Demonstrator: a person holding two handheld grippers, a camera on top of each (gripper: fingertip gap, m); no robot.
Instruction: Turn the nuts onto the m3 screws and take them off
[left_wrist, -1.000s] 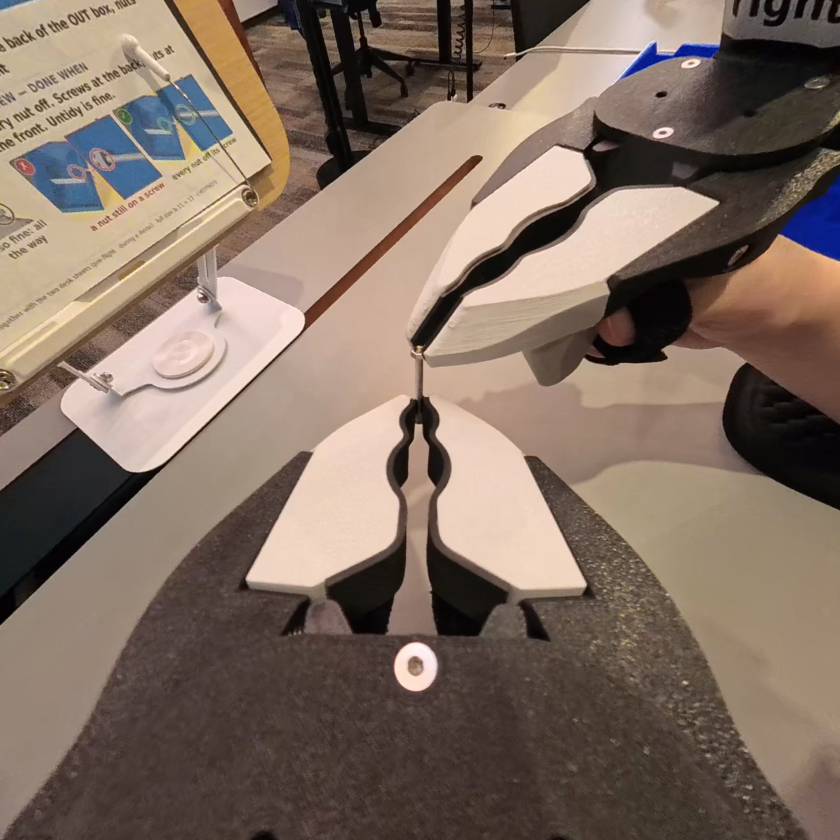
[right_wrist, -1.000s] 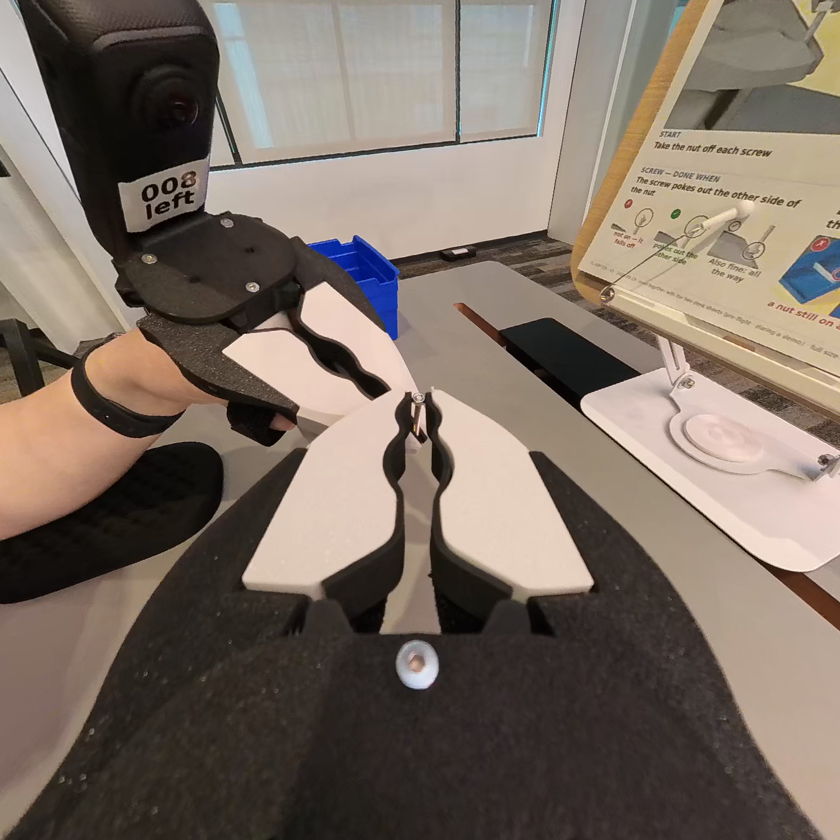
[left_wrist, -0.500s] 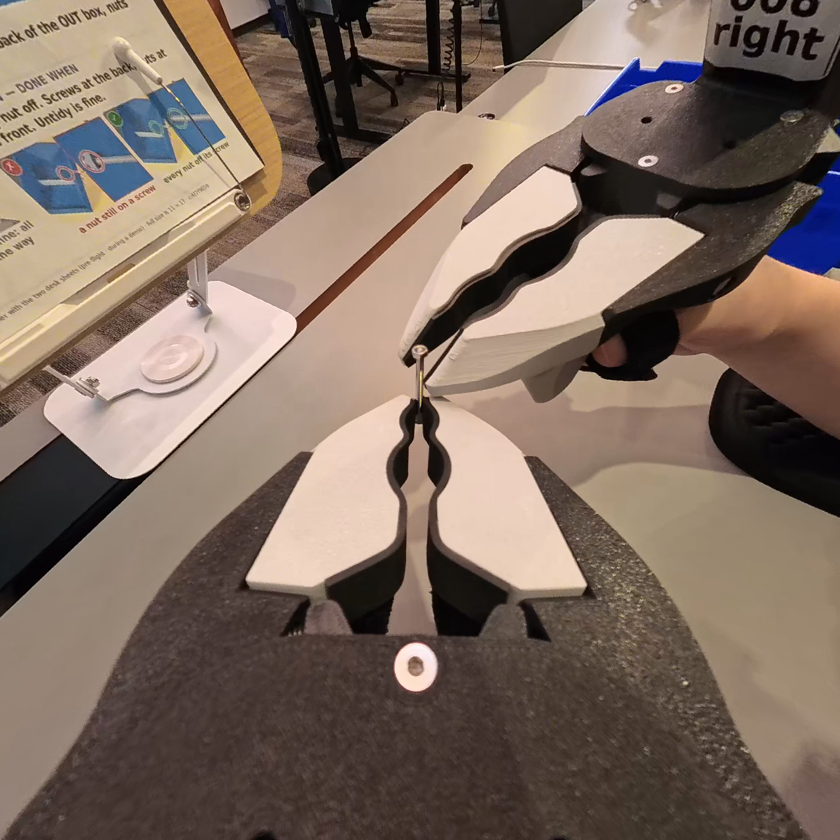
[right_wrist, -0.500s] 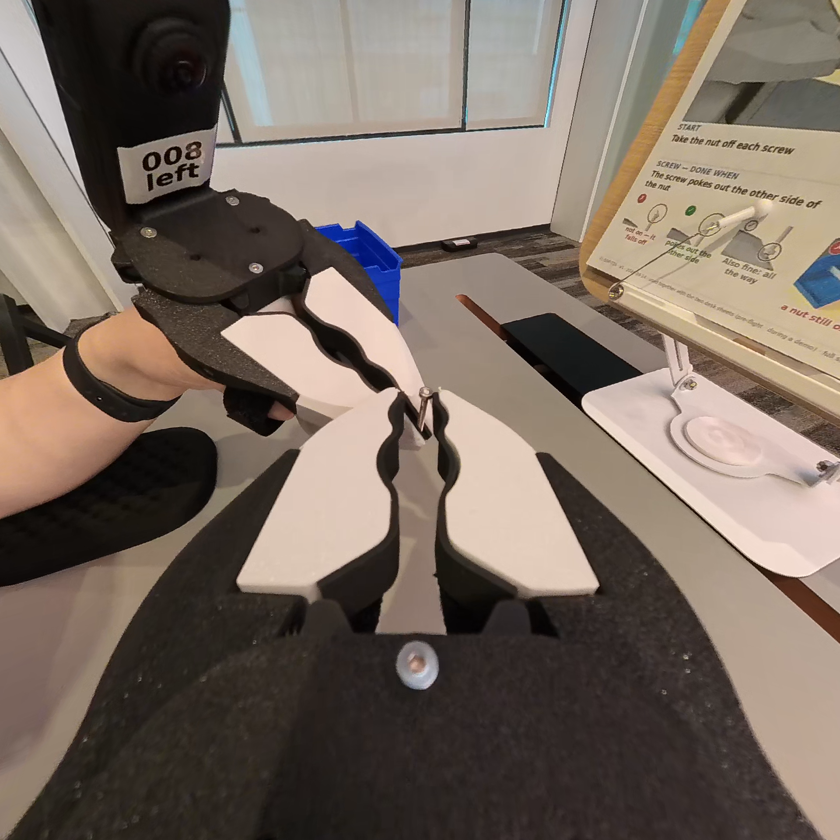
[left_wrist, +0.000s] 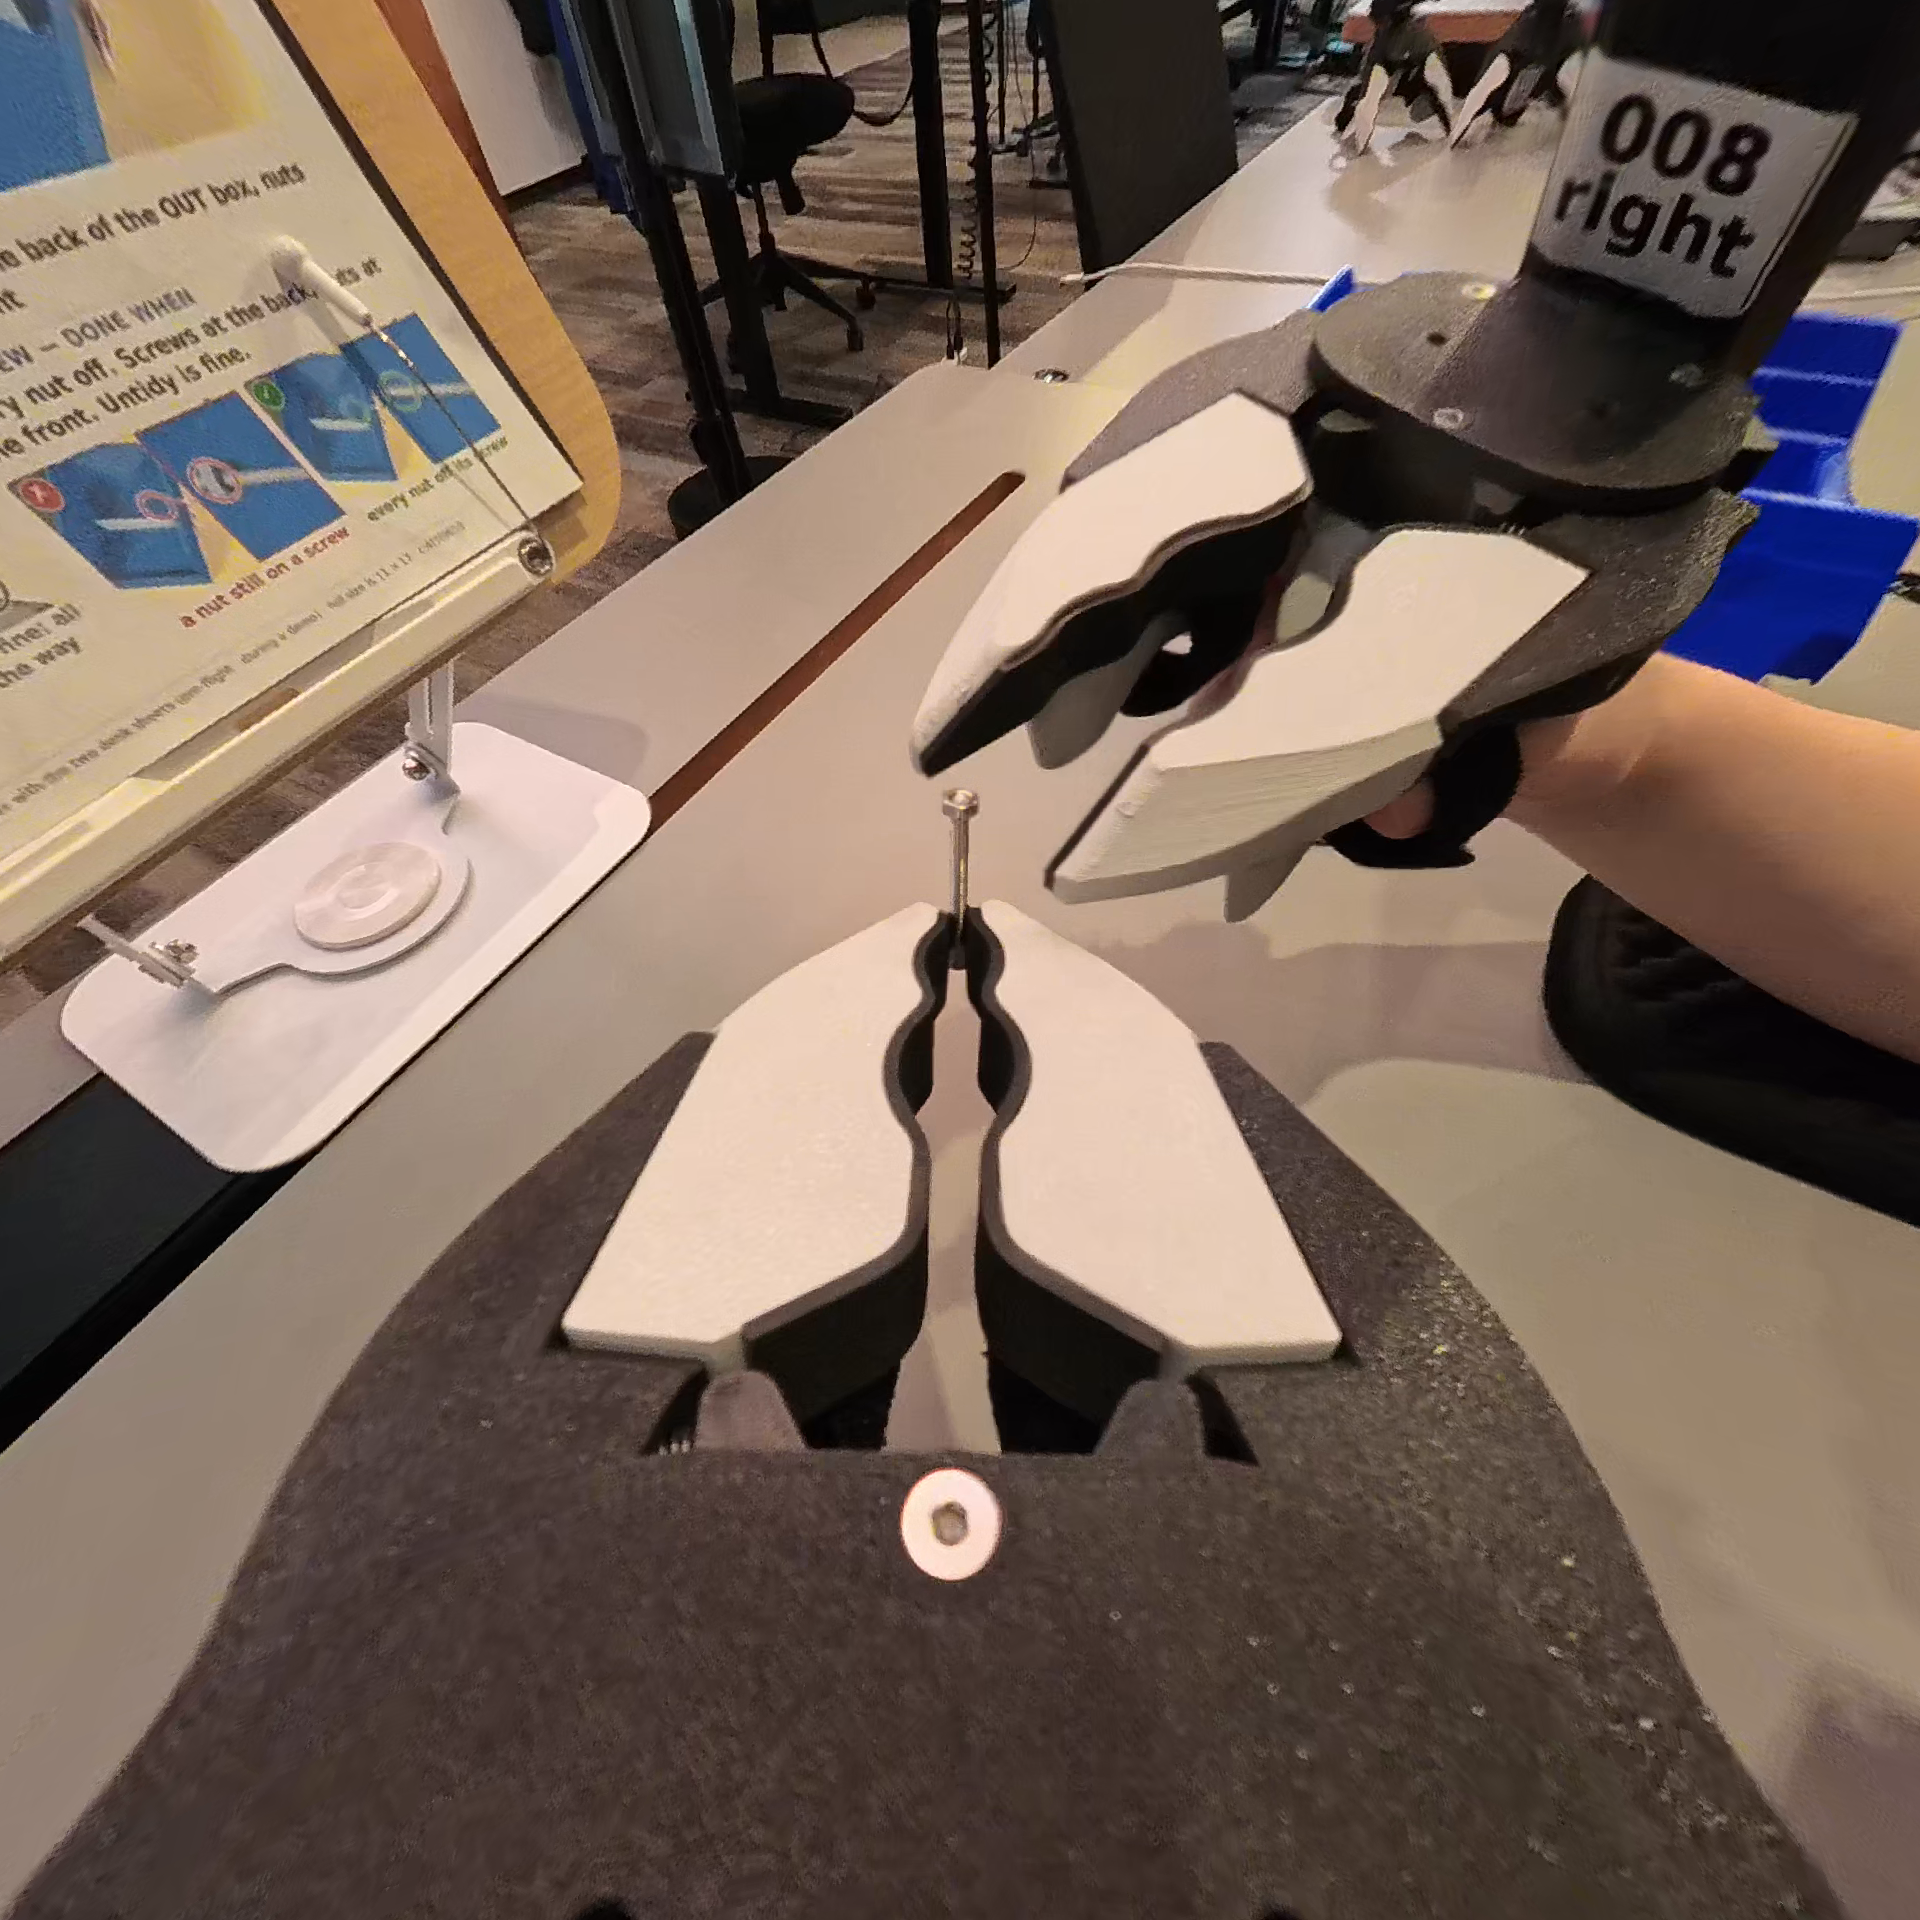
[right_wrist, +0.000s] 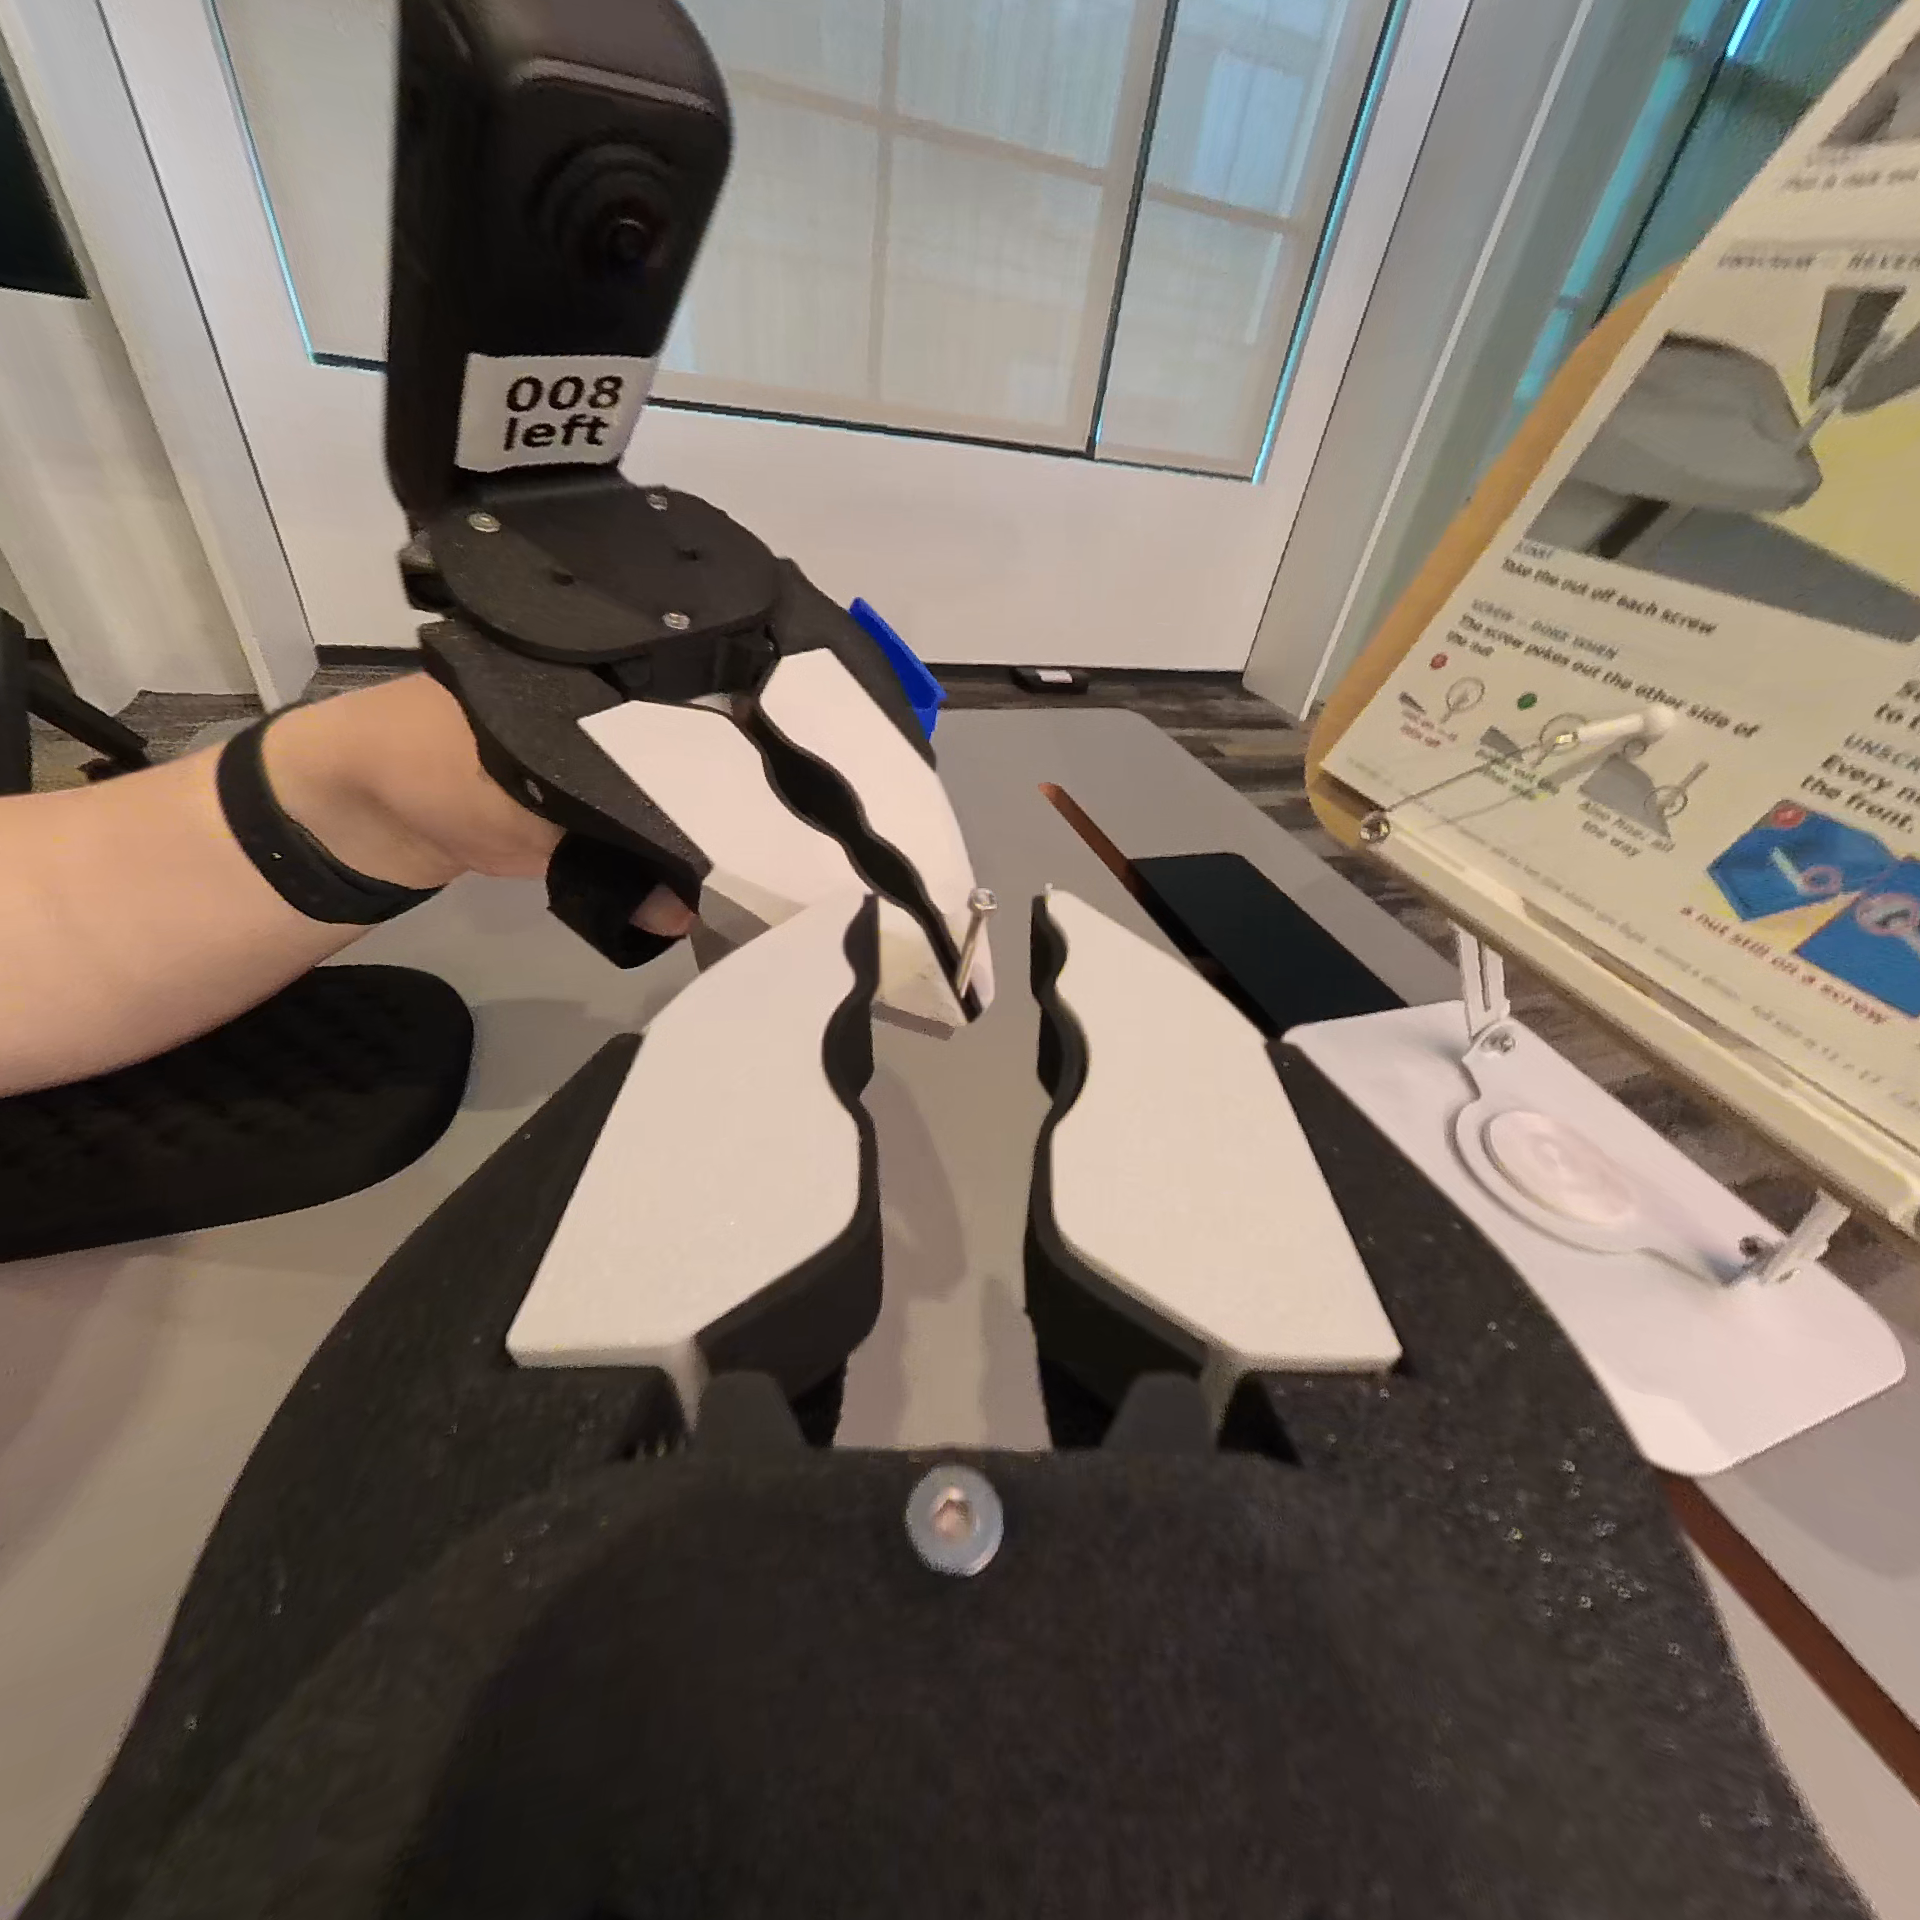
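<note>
left gripper (left_wrist: 958, 920): fingers pressed together on the lower end of the screw (left_wrist: 960, 864); only the tips are used, so most of the shank is left free.
screw: held upright, head up, above the grey table (left_wrist: 1455, 1299); also seen in the right wrist view (right_wrist: 977, 940), tilted slightly. No nut can be made out on it.
right gripper (right_wrist: 954, 914): fingers spread wide, nothing gripped; placed just beside and above the screw head, not touching it, judged so the head can be approached from either side.
nut: not visible in either view; location cannot be told.
blue bin (left_wrist: 1808, 499): set behind the right gripper, presumably for parts.
instruction board (left_wrist: 208, 395): propped on a white stand at the table edge, angled toward the worker for reference.
forearm pad (left_wrist: 1714, 1049): under the right wrist, judged to steady fine work.
</note>
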